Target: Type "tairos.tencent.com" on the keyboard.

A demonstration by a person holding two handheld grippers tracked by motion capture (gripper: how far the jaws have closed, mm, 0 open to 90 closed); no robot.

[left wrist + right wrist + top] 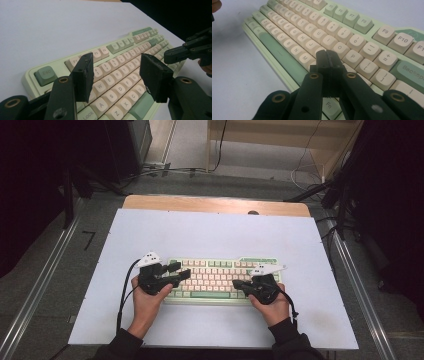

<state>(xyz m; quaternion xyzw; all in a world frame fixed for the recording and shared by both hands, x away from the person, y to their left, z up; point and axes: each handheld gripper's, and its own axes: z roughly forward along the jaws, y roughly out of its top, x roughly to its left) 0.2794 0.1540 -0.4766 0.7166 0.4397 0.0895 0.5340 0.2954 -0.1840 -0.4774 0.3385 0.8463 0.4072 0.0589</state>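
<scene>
Left gripper [176, 271] spread above keyboard [220, 279] left end, nothing between jaws, likely idle while other works; keyboard mid-mat [210, 235], near edge, within reach; right gripper [239, 284] pressed together into one tip over right-hand letter keys, seemingly for poking single key.

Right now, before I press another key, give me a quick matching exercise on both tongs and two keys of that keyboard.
Things:
1. left tongs
2. right tongs
3. square Esc key
4. wide Backspace key

States or places:
a. shut, with nothing between them
b. green, top left corner of the pale green and cream keyboard
c. open above the letter keys
d. green, beside the + key

Pairs: 1-c, 2-a, 3-b, 4-d
</scene>
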